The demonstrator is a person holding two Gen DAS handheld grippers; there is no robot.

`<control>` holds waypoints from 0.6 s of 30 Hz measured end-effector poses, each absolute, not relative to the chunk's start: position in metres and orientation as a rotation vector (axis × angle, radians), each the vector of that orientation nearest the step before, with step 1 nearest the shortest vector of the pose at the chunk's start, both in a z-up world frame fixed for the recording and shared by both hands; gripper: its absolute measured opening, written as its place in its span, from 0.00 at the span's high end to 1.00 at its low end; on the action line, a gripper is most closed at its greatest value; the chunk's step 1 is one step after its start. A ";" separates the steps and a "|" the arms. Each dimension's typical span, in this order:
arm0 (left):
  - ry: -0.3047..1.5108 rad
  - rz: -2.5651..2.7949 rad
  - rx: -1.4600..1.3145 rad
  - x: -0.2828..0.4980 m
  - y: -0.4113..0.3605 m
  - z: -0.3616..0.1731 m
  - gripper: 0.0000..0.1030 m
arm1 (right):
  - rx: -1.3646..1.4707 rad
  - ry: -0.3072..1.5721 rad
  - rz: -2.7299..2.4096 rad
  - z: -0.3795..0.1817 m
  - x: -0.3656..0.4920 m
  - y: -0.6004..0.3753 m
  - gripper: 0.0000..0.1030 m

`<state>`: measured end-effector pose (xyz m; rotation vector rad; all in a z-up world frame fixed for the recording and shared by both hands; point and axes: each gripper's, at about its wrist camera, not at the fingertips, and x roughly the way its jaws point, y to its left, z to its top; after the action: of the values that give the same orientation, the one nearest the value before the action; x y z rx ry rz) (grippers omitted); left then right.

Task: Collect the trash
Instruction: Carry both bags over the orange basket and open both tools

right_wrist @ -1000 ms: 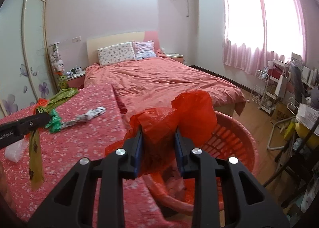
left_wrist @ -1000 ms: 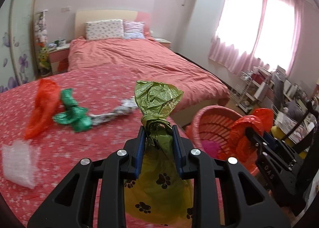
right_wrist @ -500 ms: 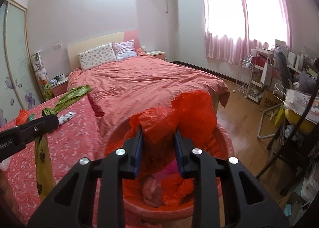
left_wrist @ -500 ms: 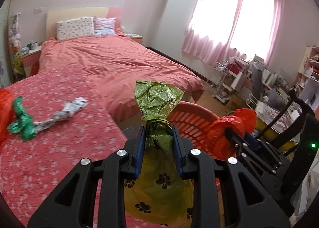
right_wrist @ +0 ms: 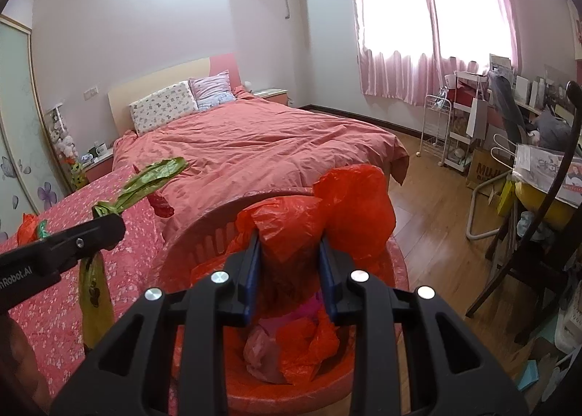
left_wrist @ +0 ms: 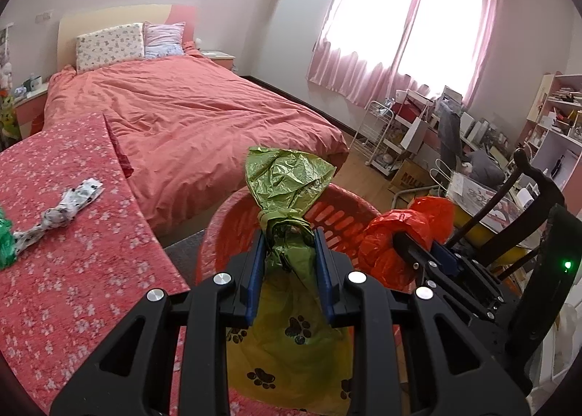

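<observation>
Over the red basket (left_wrist: 232, 219), in the left wrist view, the left gripper (left_wrist: 287, 252) pinches the green bag (left_wrist: 287, 183) at its knot; release only once it hangs inside the rim. In the right wrist view, the right gripper (right_wrist: 289, 263) clamps the red bag (right_wrist: 327, 205) above the basket (right_wrist: 203, 234); lower it, then let go.

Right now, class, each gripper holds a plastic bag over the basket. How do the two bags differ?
The green bag in the left gripper has paw prints; the red bag in the right gripper is plain. The green bag is knotted at its neck; the red bag is loosely bunched. Both are crumpled plastic, clamped above the red basket.
</observation>
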<state>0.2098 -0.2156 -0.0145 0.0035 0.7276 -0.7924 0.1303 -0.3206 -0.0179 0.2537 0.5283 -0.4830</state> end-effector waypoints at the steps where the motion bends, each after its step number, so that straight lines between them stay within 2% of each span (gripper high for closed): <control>1: 0.729 -0.795 0.003 0.210 -0.217 -0.015 0.74 | 0.255 0.527 -0.483 -0.018 0.130 -0.319 0.72; 11: 0.766 -0.798 0.008 0.220 -0.231 -0.025 0.74 | 0.298 0.514 -0.457 -0.019 0.137 -0.335 0.67; 13: 0.780 -0.786 0.010 0.222 -0.232 -0.029 0.66 | 0.312 0.518 -0.447 -0.022 0.139 -0.338 0.66; 16: 0.796 -0.755 0.005 0.226 -0.227 -0.034 0.54 | 0.333 0.527 -0.431 -0.026 0.142 -0.340 0.58; 18: 0.810 -0.747 -0.005 0.229 -0.222 -0.037 0.49 | 0.342 0.533 -0.428 -0.029 0.143 -0.341 0.53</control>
<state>0.2289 -0.2217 -0.0372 -0.0046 0.8096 -0.7470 0.1426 -0.3407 -0.0293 0.3423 0.5330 -0.4283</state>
